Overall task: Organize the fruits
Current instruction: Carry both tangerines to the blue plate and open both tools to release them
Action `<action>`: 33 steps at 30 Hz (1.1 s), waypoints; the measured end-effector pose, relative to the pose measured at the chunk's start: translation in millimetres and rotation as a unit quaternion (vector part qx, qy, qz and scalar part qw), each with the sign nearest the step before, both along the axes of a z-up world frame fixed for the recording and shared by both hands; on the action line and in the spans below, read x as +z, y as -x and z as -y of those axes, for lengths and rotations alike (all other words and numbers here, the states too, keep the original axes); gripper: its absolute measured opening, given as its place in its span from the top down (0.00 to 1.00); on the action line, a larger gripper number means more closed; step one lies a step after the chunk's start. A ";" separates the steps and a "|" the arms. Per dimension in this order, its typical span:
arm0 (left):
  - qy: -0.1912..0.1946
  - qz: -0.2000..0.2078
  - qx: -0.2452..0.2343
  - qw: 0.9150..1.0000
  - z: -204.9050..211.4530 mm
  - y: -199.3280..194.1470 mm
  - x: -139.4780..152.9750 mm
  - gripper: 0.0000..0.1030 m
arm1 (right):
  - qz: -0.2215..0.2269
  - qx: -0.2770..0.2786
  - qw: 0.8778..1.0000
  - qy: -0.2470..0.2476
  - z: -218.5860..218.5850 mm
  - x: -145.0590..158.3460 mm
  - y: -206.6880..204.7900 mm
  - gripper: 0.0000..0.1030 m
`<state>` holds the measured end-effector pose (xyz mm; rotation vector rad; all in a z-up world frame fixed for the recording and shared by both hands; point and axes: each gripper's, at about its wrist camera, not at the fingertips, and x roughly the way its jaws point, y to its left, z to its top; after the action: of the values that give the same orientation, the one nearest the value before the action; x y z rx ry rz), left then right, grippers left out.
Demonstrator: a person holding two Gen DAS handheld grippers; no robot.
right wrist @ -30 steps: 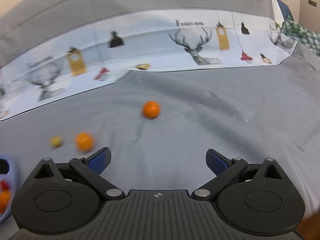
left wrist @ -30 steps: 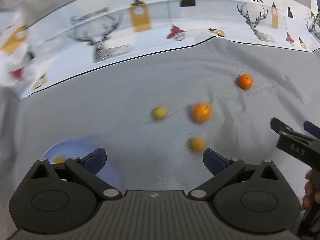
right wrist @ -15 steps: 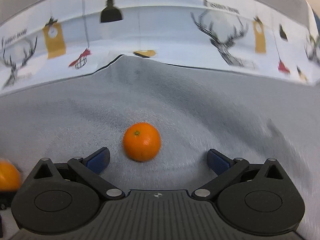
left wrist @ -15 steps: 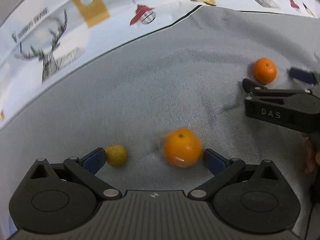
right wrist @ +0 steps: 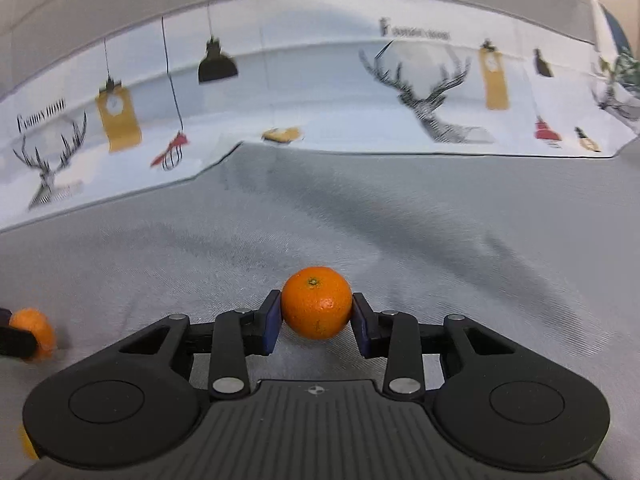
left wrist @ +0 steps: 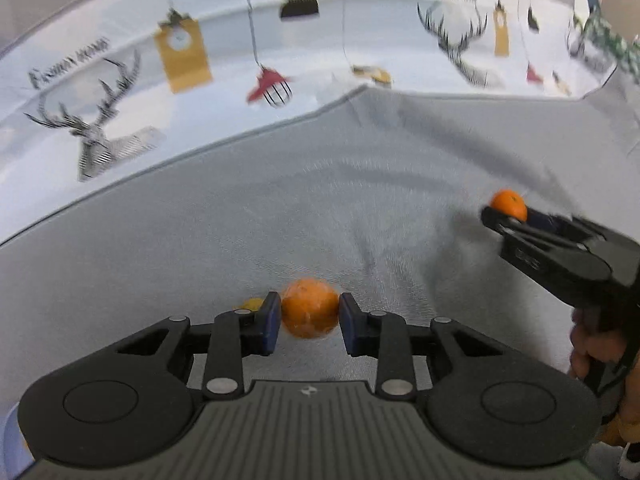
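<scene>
Grey cloth (left wrist: pixel 280 208) covers the work surface, wrinkled, with a white printed sheet (left wrist: pixel 200 40) along the far edge showing deer heads, hanging lamps, yellow tags.

Left gripper (left wrist: pixel 309 314) points down at the cloth. Its jaws are closing, and an orange (left wrist: pixel 309 307) sits between the blue pads (left wrist: pixel 272 322), both pads touching its sides. The orange rests on the cloth and looks a bit blurred. Just left of the left pad, a small yellow fruit (left wrist: pixel 253 303) peeks out, mostly hidden behind the finger.

Right gripper (right wrist: pixel 316 314) is also angled down, jaws closing, with a second orange (right wrist: pixel 317 302) between the pads (right wrist: pixel 271 318), stem dot facing up. Pads press on both sides, and the fruit sits on the cloth.

From the left wrist view the right gripper (left wrist: pixel 508 216) shows at the right edge with its orange (left wrist: pixel 509 205) at the tip, and a hand (left wrist: pixel 592 348) around the grip. From the right wrist view the first orange (right wrist: pixel 34 332) shows at the far left, partly behind a dark finger.

The two oranges are well apart on the cloth. A pale blue edge at the bottom left corner of the left view is too cropped to tell.
</scene>
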<state>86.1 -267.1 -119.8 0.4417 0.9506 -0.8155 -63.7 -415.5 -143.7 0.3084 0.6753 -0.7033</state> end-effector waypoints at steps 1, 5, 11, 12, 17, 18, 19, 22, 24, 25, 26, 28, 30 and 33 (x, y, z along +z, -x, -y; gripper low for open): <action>0.006 0.000 0.003 1.000 -7.9 6.4 10.0 0.67 | 0.008 -0.004 1.000 0.000 -4.0 7.6 8.2 0.63; 0.032 0.009 0.012 0.999 -49.7 22.4 45.4 0.67 | 0.049 -0.011 0.999 0.007 -26.6 39.8 42.5 0.63; 0.041 0.013 0.042 0.998 -106.9 42.1 70.7 0.68 | 0.068 0.002 0.998 0.015 -76.0 71.0 66.4 0.63; 0.038 0.011 0.047 0.998 -112.4 43.1 70.6 0.68 | 0.068 0.011 0.997 0.019 -86.0 74.5 67.0 0.63; 0.051 -0.009 0.071 0.996 -130.3 44.7 80.0 0.69 | 0.056 0.033 0.998 0.020 -117.5 85.9 63.9 0.63; 0.056 -0.008 0.073 0.996 -134.8 45.2 85.0 0.69 | 0.057 0.035 0.998 0.020 -123.7 90.3 65.2 0.63; 0.060 -0.004 0.075 0.995 -139.5 45.6 89.8 0.69 | 0.058 0.037 0.997 0.019 -129.7 94.7 66.8 0.63; 0.071 0.010 0.091 0.993 -162.7 46.0 107.5 0.69 | 0.061 0.058 0.996 0.016 -154.4 110.0 71.1 0.63; 0.078 0.018 0.108 0.991 -185.8 46.6 119.8 0.70 | 0.063 0.073 0.995 0.010 -172.2 117.4 71.5 0.63; 0.079 0.023 0.117 0.990 -197.2 46.8 124.6 0.70 | 0.064 0.080 0.995 0.007 -181.7 121.0 70.7 0.63; 0.080 0.027 0.128 0.988 -212.6 47.6 130.6 0.70 | 0.066 0.091 0.994 0.004 -193.8 125.0 68.9 0.63; 0.082 0.033 0.147 0.985 -241.0 48.3 139.6 0.70 | 0.071 0.115 0.991 -0.003 -217.6 131.6 64.4 0.63; 0.085 0.036 0.167 0.982 -269.5 49.0 147.2 0.71 | 0.074 0.142 0.987 -0.009 -242.5 137.8 57.7 0.63; 0.089 0.029 0.193 0.977 -305.0 46.6 152.6 0.97 | 0.079 0.183 0.980 -0.017 -277.4 145.2 46.7 0.63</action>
<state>39.5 37.9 32.8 0.1169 0.8650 -0.5243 -110.4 -138.0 1.5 0.2585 0.5733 -0.3119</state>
